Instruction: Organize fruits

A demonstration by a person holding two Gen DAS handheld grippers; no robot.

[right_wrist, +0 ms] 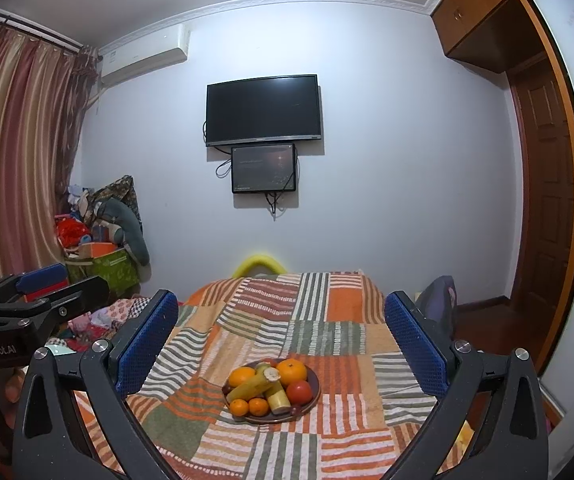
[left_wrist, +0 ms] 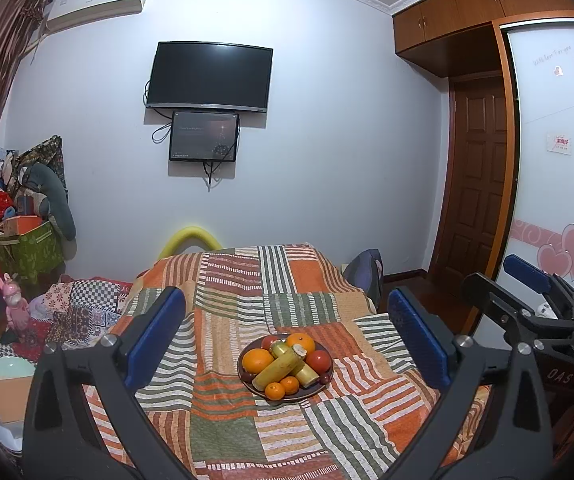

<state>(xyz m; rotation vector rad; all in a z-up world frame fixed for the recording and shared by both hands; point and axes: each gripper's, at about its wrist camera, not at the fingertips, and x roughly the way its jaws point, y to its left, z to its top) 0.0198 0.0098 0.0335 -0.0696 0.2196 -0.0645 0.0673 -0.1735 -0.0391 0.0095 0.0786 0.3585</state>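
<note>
Two grippers were raised above the bed, well clear of the fruit. The left gripper (left_wrist: 285, 338) had its blue pads spread wide with nothing between them; the right gripper (right_wrist: 281, 340) stood likewise wide apart and empty. The right unit also showed at the right edge of the left wrist view. A brown plate (left_wrist: 324, 388) rested on the striped patchwork blanket (left_wrist: 247, 292), near the middle of the bed. It held oranges (left_wrist: 258, 360), small tangerines (left_wrist: 275, 391), a tomato (left_wrist: 318, 361) and yellow-green cut stalk pieces (left_wrist: 277, 367), all heaped and touching. A dark television (left_wrist: 209, 76) hung on the far wall.
</note>
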